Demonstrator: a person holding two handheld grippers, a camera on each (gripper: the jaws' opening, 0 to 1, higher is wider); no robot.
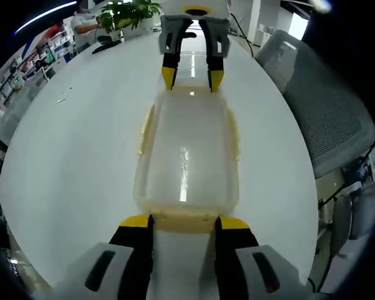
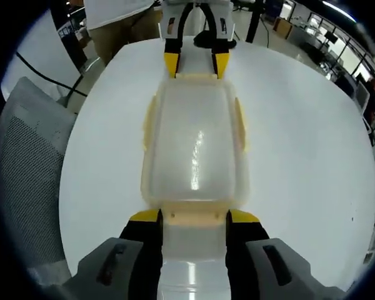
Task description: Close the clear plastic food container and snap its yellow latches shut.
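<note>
- Two claws face each other across a clear plastic food container point(image 1: 186, 156) that lies on a round white table point(image 1: 69, 150).
- In the left gripper view the left claw point(image 1: 184, 221) rises from the bottom edge, its yellow-tipped jaws spread apart, with the container's near end just ahead of the tips.
- A pale yellow latch point(image 1: 182, 220) on that near end sits between the left claw's jaws; whether the tips touch it cannot be told.
- At the far end of the container in the same view the right claw point(image 1: 191, 77) points back, its jaws also apart, its tips at the container's far rim.
- In the right gripper view the right claw point(image 2: 194, 216) has its jaws spread on either side of a yellow latch point(image 2: 194, 215) at the near end of the container point(image 2: 194, 150).
- The lid lies on the container; yellow latches point(image 2: 240, 122) run along its long sides, to the left and right ahead of the claw.
- Across the container the left claw point(image 2: 195, 62) stands with open jaws at the far rim.
- A grey mesh chair point(image 2: 25, 169) stands to the left of the right claw, beside the table point(image 2: 300, 144).
- Beyond the left claw a potted plant point(image 1: 128, 14) stands at the far table edge.
</note>
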